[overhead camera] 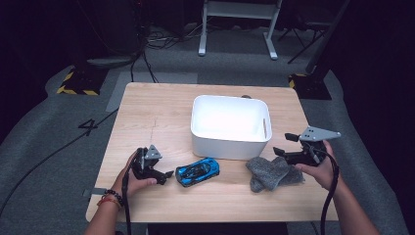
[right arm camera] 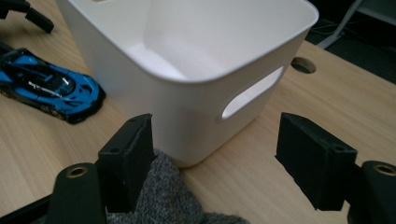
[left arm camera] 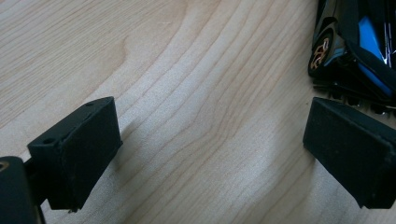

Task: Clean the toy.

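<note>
Left gripper (overhead camera: 169, 174), jaws spread on bare wood, lying left-front of the white bin (overhead camera: 229, 126); blue toy car (overhead camera: 197, 171) just beside its tip, in front of the bin's left corner; grey sock (overhead camera: 272, 172) at the bin's right-front corner; right gripper (overhead camera: 285, 145), jaws spread and pinching nothing, hovering right of the bin above the sock's edge.

- Toy car (overhead camera: 197, 172): blue w/ black parts, shiny. Sits flat on its wheels on the wood table, turned a bit slanted, just in front of the white tub.
- Grey sock (overhead camera: 272, 173): fuzzy knit, crumpled & folded. Lies flat near the tub's front right corner, well apart from the car.
</note>
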### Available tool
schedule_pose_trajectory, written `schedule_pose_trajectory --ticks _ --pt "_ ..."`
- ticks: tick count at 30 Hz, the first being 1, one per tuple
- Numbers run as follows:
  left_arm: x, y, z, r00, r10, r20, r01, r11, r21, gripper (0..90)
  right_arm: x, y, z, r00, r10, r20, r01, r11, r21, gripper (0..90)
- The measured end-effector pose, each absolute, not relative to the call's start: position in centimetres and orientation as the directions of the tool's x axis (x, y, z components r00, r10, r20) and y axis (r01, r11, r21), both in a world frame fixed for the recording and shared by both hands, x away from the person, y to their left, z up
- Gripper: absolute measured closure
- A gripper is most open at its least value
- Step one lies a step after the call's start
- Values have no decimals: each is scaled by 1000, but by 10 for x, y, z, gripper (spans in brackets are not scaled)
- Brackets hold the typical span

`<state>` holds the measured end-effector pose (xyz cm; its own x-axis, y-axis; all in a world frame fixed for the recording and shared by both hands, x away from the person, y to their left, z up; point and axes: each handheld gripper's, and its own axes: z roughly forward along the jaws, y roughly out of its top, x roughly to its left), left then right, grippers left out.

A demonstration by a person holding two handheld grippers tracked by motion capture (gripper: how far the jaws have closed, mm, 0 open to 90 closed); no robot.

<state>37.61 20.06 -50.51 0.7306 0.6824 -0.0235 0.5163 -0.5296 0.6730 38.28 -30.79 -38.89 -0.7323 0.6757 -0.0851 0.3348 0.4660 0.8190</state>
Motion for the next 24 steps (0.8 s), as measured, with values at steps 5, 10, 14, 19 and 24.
schedule_pose_trajectory --ticks 5,10,14,19,24 --pt "375 200 -505 733 680 -23 514 -533 672 42 378 -310 -413 -758 649 -70 355 500 790 274" --pt "372 199 -505 730 683 -21 517 -532 671 41 374 -309 -441 -797 602 -48 369 548 751 259" --pt "359 198 -505 739 673 -23 510 -537 672 41 372 -310 -460 -810 586 -27 381 561 735 254" --pt "340 184 -505 784 620 -22 470 -571 673 41 377 -314 -477 -800 599 23 424 538 728 243" --pt "334 167 -505 808 589 -19 448 -592 670 33 382 -316 -486 -787 616 37 450 532 717 244"
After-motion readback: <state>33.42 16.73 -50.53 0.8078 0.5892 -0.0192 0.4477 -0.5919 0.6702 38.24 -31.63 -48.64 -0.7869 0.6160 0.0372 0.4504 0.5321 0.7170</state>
